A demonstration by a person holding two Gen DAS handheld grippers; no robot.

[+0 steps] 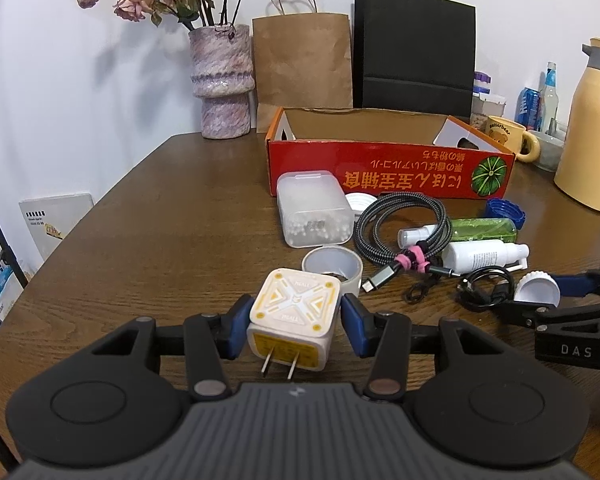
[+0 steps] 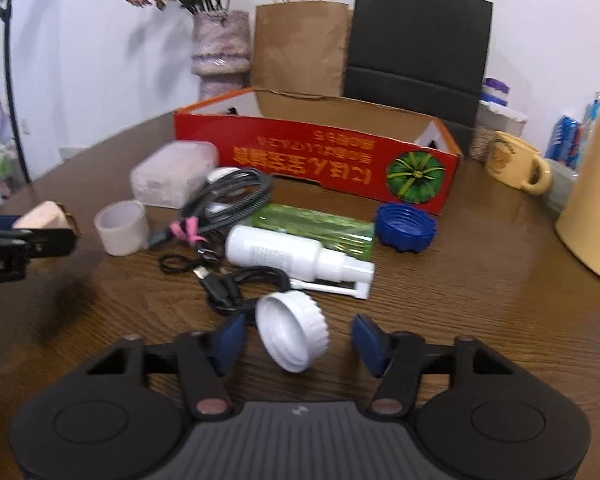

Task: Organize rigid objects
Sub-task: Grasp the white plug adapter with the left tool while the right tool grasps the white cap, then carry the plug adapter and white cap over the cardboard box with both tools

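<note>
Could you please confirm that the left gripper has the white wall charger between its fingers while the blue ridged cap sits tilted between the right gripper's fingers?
Not quite: the cap between the right gripper's fingers is the white ridged cap, as the right wrist view shows. The blue ridged cap lies by the red box. The left gripper does have the white wall charger.

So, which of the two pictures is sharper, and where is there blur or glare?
Left wrist view: sharp; the charger and box lettering read clearly. Right wrist view: blurred throughout, with smeared box print, a soft white cap, and glare on the table beside the yellow jug. Both bend at the edges.
</note>
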